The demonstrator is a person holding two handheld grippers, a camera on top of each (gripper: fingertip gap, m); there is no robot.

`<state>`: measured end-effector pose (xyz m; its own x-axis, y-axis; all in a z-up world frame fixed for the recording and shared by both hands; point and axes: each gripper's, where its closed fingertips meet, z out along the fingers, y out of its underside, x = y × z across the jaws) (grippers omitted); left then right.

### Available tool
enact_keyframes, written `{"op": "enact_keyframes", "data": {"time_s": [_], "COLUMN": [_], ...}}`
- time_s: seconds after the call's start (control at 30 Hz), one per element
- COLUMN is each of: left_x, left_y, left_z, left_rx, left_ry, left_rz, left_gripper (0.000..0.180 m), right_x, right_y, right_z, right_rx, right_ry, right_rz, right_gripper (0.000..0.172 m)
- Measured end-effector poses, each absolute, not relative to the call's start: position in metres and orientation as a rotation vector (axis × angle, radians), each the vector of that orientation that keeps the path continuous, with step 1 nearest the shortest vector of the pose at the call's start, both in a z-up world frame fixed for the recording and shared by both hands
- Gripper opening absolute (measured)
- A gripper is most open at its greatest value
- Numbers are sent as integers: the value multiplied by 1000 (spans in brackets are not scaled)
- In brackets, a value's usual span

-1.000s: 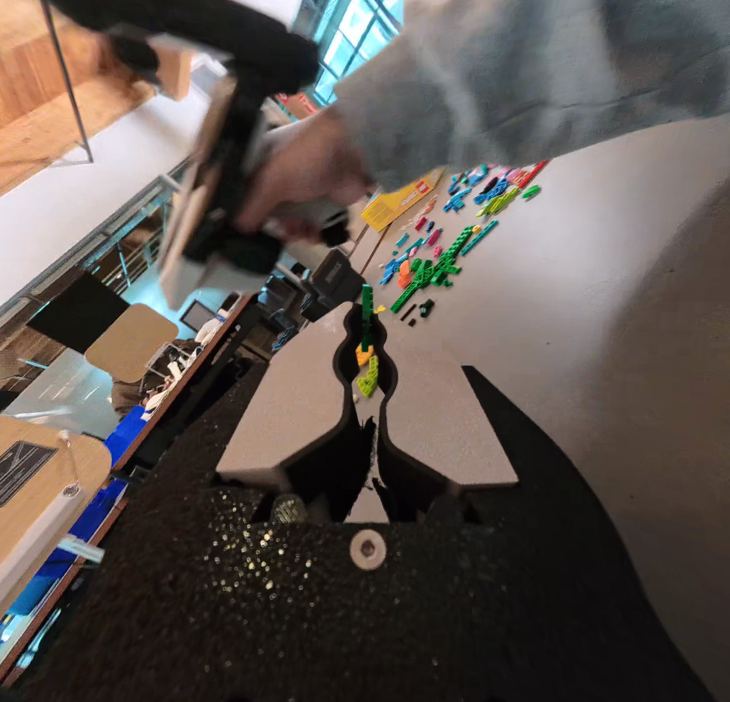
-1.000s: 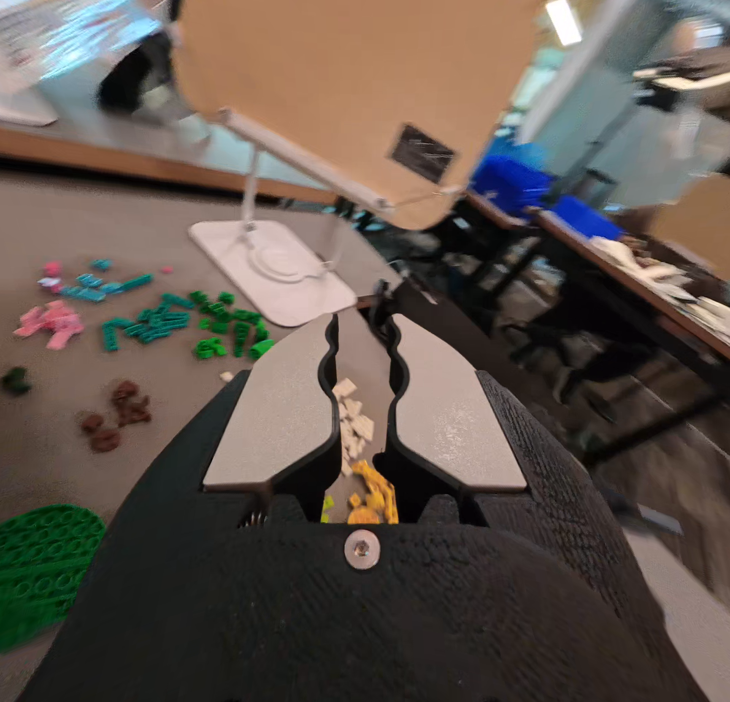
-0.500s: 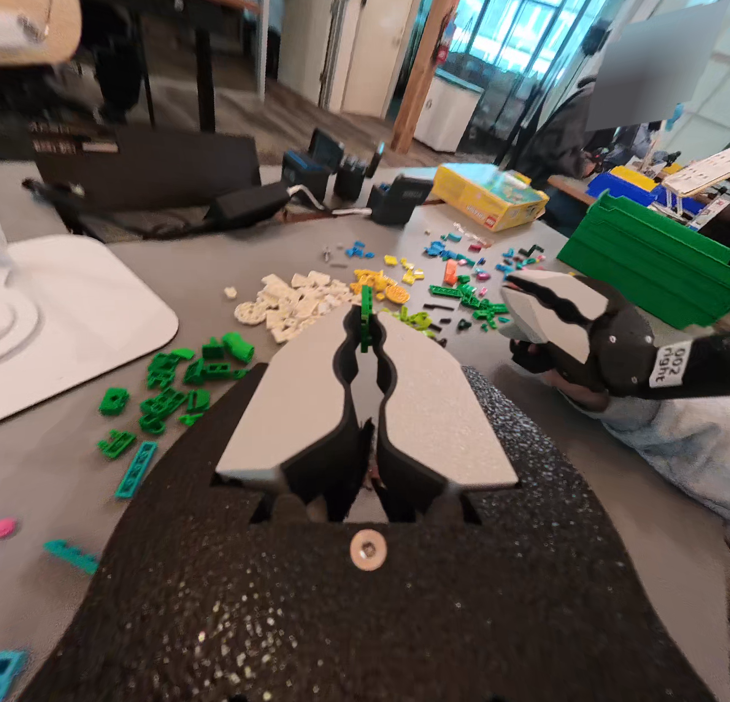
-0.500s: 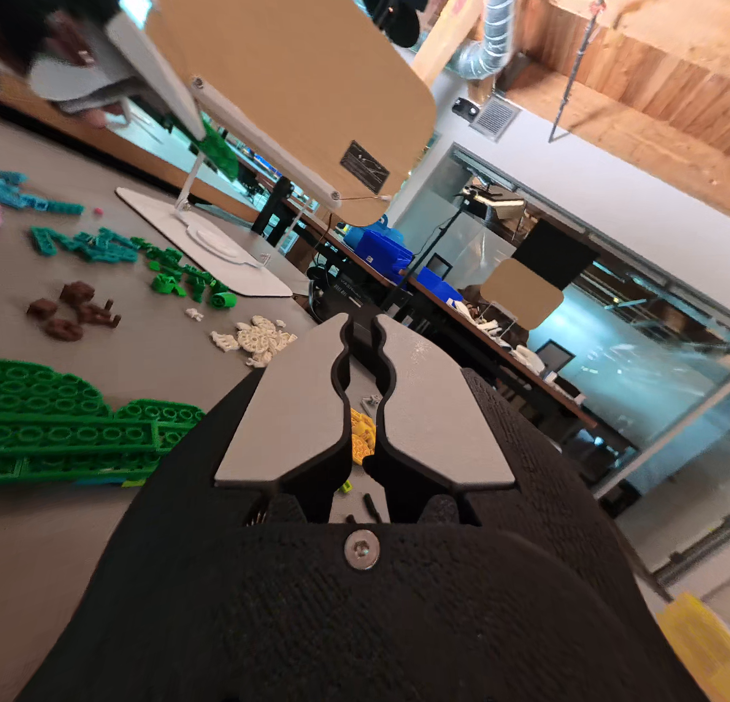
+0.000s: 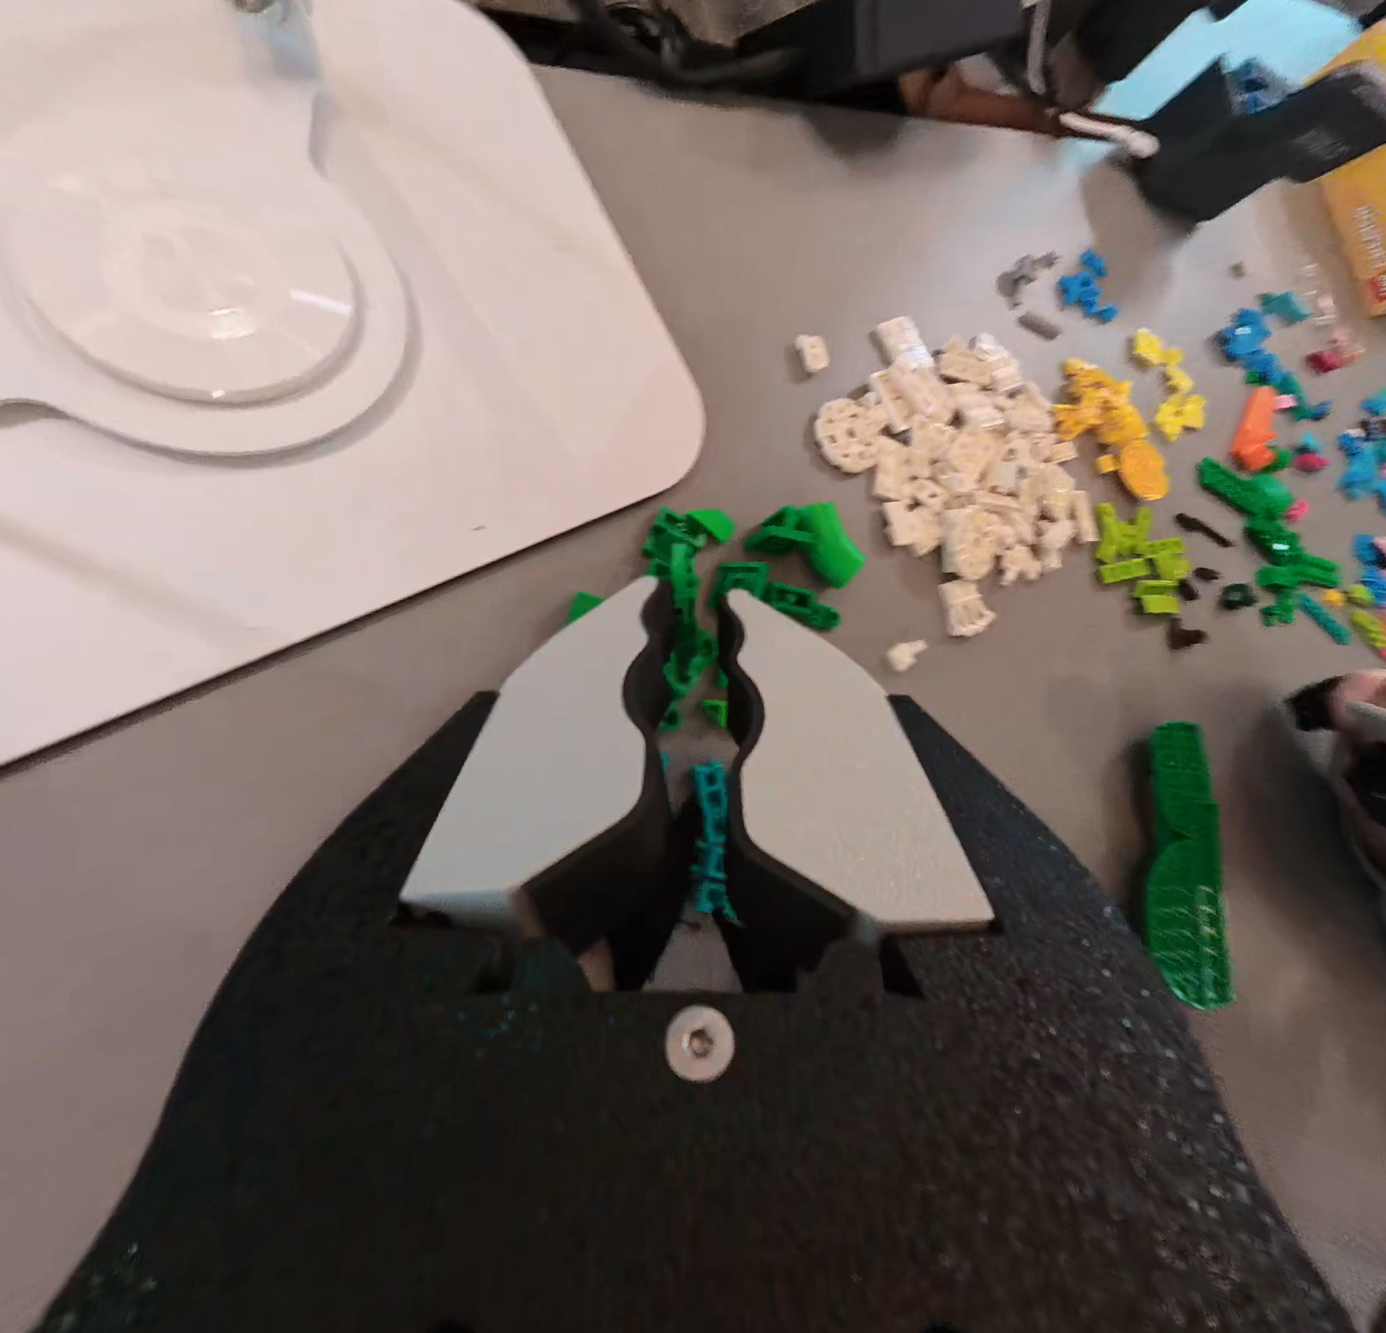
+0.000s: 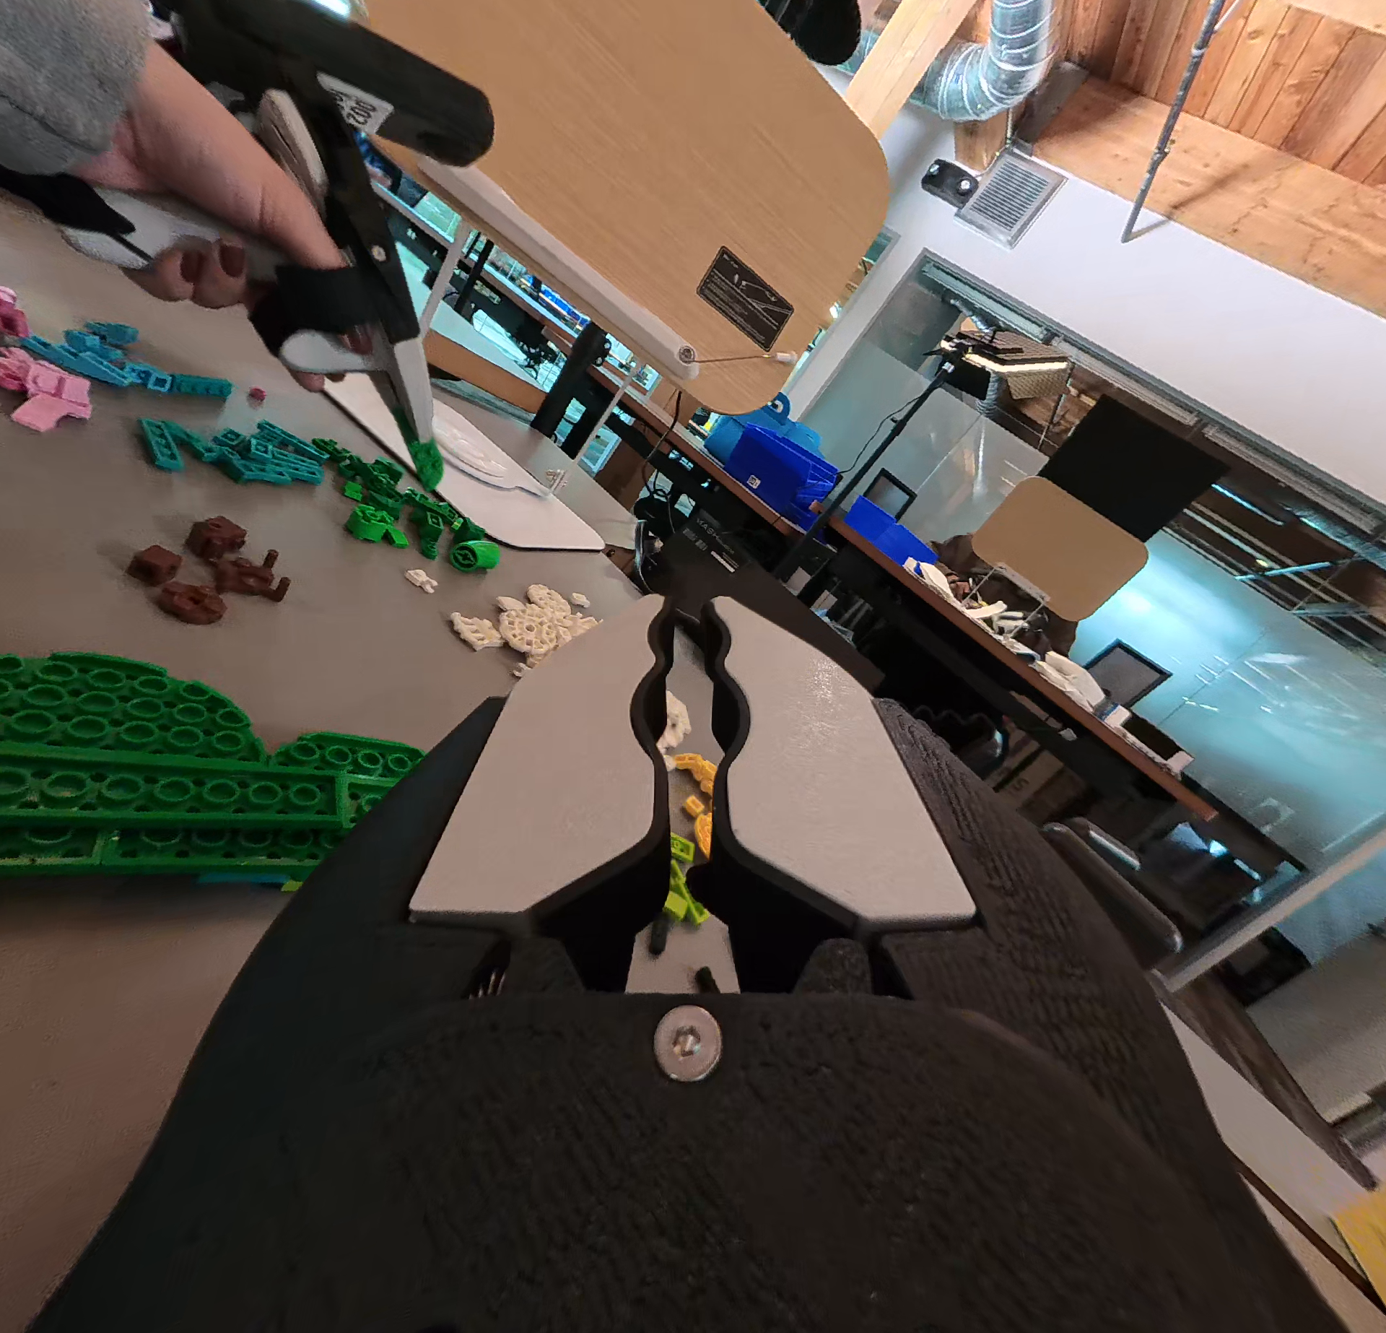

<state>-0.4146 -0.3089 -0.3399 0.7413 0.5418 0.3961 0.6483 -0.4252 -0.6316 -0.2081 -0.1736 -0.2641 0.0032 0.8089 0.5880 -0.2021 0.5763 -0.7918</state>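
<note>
Left gripper [image 5: 694, 599] jaws stand narrowly apart over the grey table [image 5: 225, 809]. A thin green piece [image 5: 684, 622] stands upright between the tips. It leans on the left finger [image 5: 592, 667], and a sliver of table shows between it and the right finger. The grip therefore looks slack, though motion blur limits certainty.

The loose green pile [image 5: 795, 539] lies directly below and ahead, just beside the corner of the white stand base [image 5: 375, 322]. White pieces [image 5: 967, 457] lie farther right, and a large green studded plate [image 5: 1185, 869] lies near the right edge.

Right gripper [image 6: 686, 610] is nearly closed with nothing between its tips. It hangs above white and yellow pieces, well apart from the left one.

Handling judgement: keep the tips low over the pile and spread them slowly and evenly, so that the thin piece neither tips nor scatters its neighbours.

Half a second earlier the left jaws pinched this piece upright while the camera looked across the table. That camera now looks steeply down. One second earlier the right jaws stood visibly wider.
</note>
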Motion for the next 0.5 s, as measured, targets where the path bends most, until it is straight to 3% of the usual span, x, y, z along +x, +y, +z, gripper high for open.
{"op": "enact_keyframes", "data": {"time_s": [0.13, 0.3, 0.4, 0.5], "left_x": [-416, -401, -367, -318], "left_y": [-314, -333, -362, -405], "left_z": [-349, -314, -291, -299], "left_rx": [-2172, -2214, -2248, -2410], "left_ry": [-891, -702, -560, -336], "left_rz": [-130, 57, 168, 263], "left_gripper": [44, 55, 85, 92], "right_x": [-209, -210, -210, -211], "right_y": [-176, -172, -170, -170], "right_z": [-267, -267, -267, -268], "right_rx": [-570, -590, -606, -616], "right_ry": [-1362, -1358, -1353, -1357], "right_rz": [861, 872, 884, 891], "right_gripper": [6, 6, 6, 6]}}
